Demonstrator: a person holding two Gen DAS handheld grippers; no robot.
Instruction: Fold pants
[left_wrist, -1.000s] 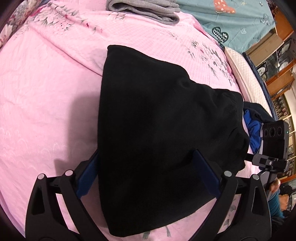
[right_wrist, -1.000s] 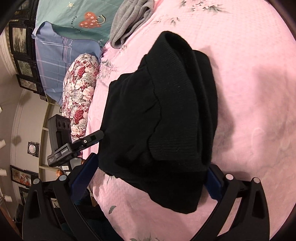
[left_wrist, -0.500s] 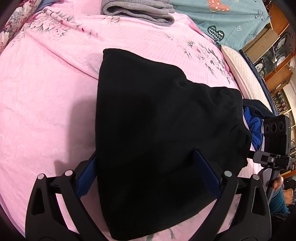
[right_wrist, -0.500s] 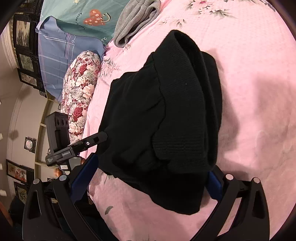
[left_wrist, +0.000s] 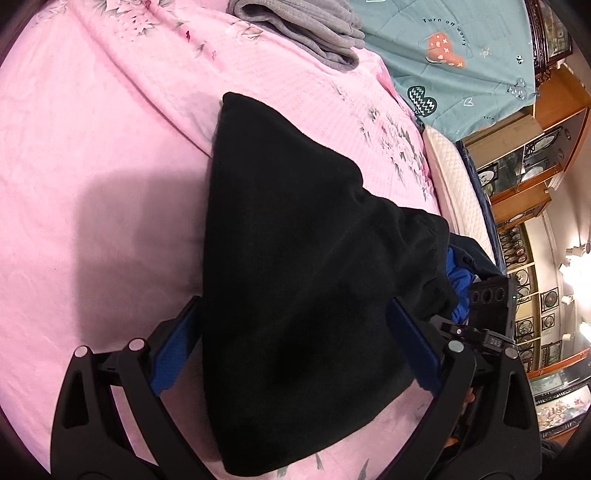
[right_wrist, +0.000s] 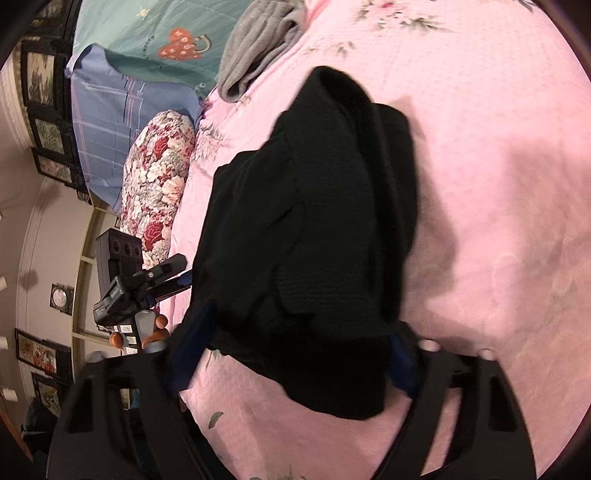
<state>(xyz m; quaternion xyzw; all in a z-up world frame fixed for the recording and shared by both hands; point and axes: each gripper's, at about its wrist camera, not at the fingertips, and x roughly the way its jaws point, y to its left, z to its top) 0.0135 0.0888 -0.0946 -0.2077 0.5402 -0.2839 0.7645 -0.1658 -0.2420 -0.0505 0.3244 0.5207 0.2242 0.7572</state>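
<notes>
Black pants (left_wrist: 295, 258) lie folded in a thick bundle on the pink floral bedsheet (left_wrist: 103, 155). My left gripper (left_wrist: 295, 343) stands open, its blue pads (left_wrist: 173, 350) on either side of the bundle's near end without squeezing it. In the right wrist view the pants (right_wrist: 314, 221) show stacked layers with a rolled far end. My right gripper (right_wrist: 299, 350) straddles their near corner; its jaws are closing and blurred, with the cloth between the blue pads (right_wrist: 400, 365). Each gripper's body shows at the edge of the other's view.
A folded grey garment (left_wrist: 303, 29) lies at the far side of the bed, beside a teal quilt (left_wrist: 461, 62). A floral pillow (right_wrist: 159, 177) and a blue plaid cloth (right_wrist: 110, 122) lie along the bed's edge. Wooden display cabinets (left_wrist: 535, 155) stand beyond the bed.
The right gripper's jaws have come inward around the pants' near corner and are blurred. The left gripper has shifted and rolled slightly; its jaws stay wide.
</notes>
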